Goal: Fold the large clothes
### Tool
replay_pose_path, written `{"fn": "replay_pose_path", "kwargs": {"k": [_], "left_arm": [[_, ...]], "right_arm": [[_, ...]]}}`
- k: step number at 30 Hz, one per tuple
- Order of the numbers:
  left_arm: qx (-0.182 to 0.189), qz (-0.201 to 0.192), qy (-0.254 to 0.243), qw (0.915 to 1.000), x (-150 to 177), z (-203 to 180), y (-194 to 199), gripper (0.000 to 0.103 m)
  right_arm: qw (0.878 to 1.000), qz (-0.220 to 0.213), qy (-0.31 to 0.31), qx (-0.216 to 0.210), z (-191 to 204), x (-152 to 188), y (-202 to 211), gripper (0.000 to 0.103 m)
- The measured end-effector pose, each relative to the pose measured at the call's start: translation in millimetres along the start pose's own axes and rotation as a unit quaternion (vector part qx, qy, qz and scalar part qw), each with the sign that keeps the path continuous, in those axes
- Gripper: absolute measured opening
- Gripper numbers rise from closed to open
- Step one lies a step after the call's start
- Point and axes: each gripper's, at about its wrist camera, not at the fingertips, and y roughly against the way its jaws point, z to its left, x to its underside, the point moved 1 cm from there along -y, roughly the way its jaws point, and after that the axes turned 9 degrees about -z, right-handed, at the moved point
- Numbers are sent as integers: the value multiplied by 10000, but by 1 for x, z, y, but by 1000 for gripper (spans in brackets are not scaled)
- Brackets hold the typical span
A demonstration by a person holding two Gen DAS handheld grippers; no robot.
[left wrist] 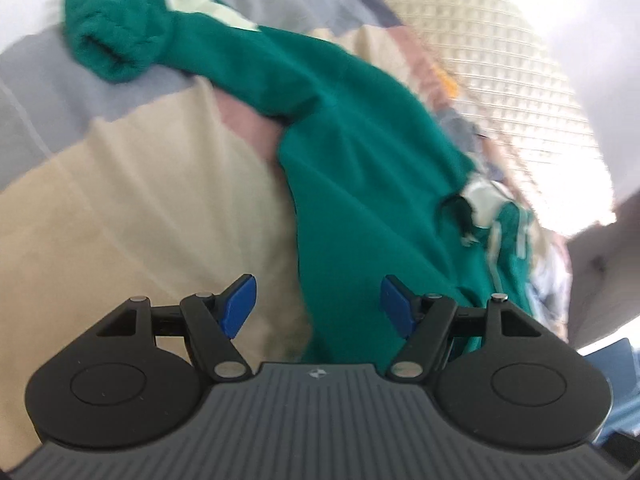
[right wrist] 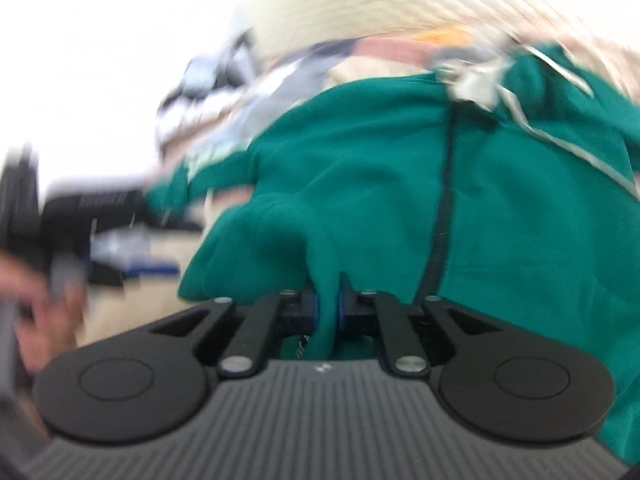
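A green zip-up jacket (left wrist: 360, 152) with pale trim lies crumpled across a patchwork bedspread (left wrist: 120, 184). One sleeve with a ribbed cuff (left wrist: 104, 52) stretches to the upper left. My left gripper (left wrist: 318, 304) is open and empty, just above the jacket's near edge. In the blurred right wrist view my right gripper (right wrist: 328, 308) is shut on a fold of the same green jacket (right wrist: 520, 200), beside its dark zipper (right wrist: 442, 216).
A cream waffle-textured pillow or blanket (left wrist: 500, 64) lies beyond the jacket. A grey surface (left wrist: 600, 276) stands at the right. In the right wrist view, a blurred hand (right wrist: 36, 312) and dark objects (right wrist: 92, 208) are at the left.
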Motion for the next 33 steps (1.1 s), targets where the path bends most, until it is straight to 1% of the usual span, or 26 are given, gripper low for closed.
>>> {"fn": "replay_pose_path", "kwargs": {"k": [2,4,7,9,11,13,14,15,16,17,18,19,20,22,25,27,29,30,32,33], "left_arm": [[296,116,-70,9995,4,-7,-5,73],[455,207,-303,9983,10,-16,-8,73],[421,395,-720,9957,22,-28,-17,73],[439,629,-918,9928,32,-33,-27,73],[472,721,-1028,9910,41,-39,-33,73],[614,688,-1124,9894,46,-44,-37,72],[711,630,-1161,9887,47,-46,-37,72],[805,577,-1204,9878,47,-48,-37,72],[826,552,-1266,9870,50,-50,-39,72],[806,548,-1339,9862,52,-51,-40,72],[782,543,-1398,9856,54,-53,-42,69],[753,547,-1436,9852,55,-54,-46,63],[748,569,-1449,9850,57,-53,-47,62],[740,553,-1476,9847,57,-50,-50,61],[616,687,-1259,9877,57,-45,-64,61],[622,640,-1219,9885,56,-42,-66,62],[659,639,-1152,9891,56,-39,-65,65],[707,692,-1083,9892,57,-37,-67,68],[765,800,-900,9898,60,-33,-71,70],[769,801,-826,9904,60,-30,-72,70]], "right_arm": [[9980,-22,-613,157,-28,1,-3,11],[9920,22,-1222,326,-56,7,-8,11],[9786,33,-1998,494,-87,18,-10,11],[9735,-19,-2239,462,-92,21,-9,11],[9773,17,-2061,495,-86,19,-10,12],[9807,35,-1870,560,-79,17,-10,14],[9810,47,-1847,586,-77,17,-9,18],[9806,49,-1868,598,-76,17,-7,19],[9797,52,-1909,607,-77,15,-5,23],[9789,65,-1943,632,-78,13,-4,29],[9784,64,-1966,642,-78,11,2,32],[9781,59,-1967,675,-77,9,4,38],[9782,38,-1949,711,-76,8,10,46],[9791,-70,-1881,777,-72,6,30,53],[9811,-384,-1677,882,-69,0,62,54],[9811,-582,-1446,1142,-71,-8,83,54],[9768,-738,-1230,1589,-77,-16,100,54],[9730,-776,-1142,1851,-82,-19,106,57],[9630,-701,-1030,2388,-99,-20,111,74],[9586,-593,-965,2614,-109,-17,109,75]]}}
